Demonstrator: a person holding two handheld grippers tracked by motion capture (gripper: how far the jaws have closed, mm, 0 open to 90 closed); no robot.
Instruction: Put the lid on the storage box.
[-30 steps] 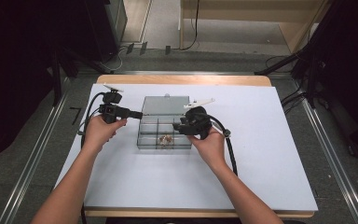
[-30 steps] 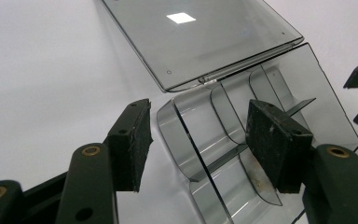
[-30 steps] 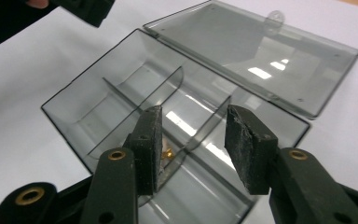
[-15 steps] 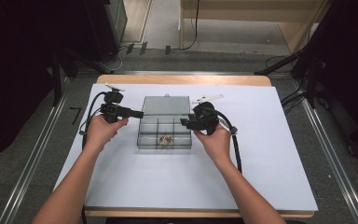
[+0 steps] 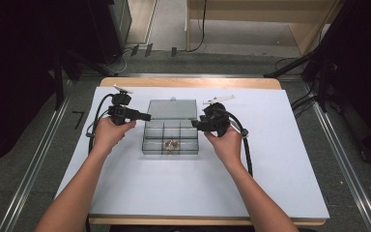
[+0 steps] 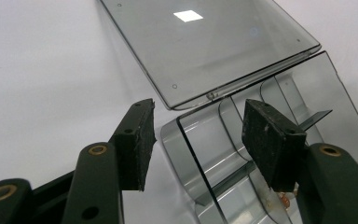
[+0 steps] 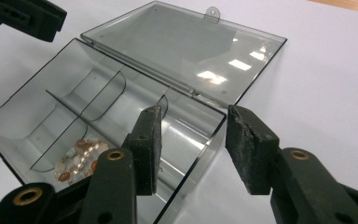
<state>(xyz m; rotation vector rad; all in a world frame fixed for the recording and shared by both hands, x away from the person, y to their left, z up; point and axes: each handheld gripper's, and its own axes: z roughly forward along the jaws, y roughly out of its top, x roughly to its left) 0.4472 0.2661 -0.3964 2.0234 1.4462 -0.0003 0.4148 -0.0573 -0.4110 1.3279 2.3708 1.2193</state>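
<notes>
Open clear plastic compartment box (image 5: 170, 139) on white table (image 5: 270, 164).
Left gripper (image 6: 198, 133) and right gripper (image 7: 193, 140): jaws released, flanking box ends.

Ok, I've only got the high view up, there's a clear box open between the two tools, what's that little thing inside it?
Observer: The right gripper view shows a beaded bracelet of pearly and orange beads, lying in one compartment of the clear box.
Operator: Is either tool gripping the box?
Observer: No. The right tool is open, with the box's end wall standing in the gap between its pads, not pinched.
Operator: And the left one?
Observer: The left tool is open too, straddling the box's corner near the hinge.
Operator: Is the lid fully back?
Observer: Yes, the lid lies flat on the white table cover.
</notes>
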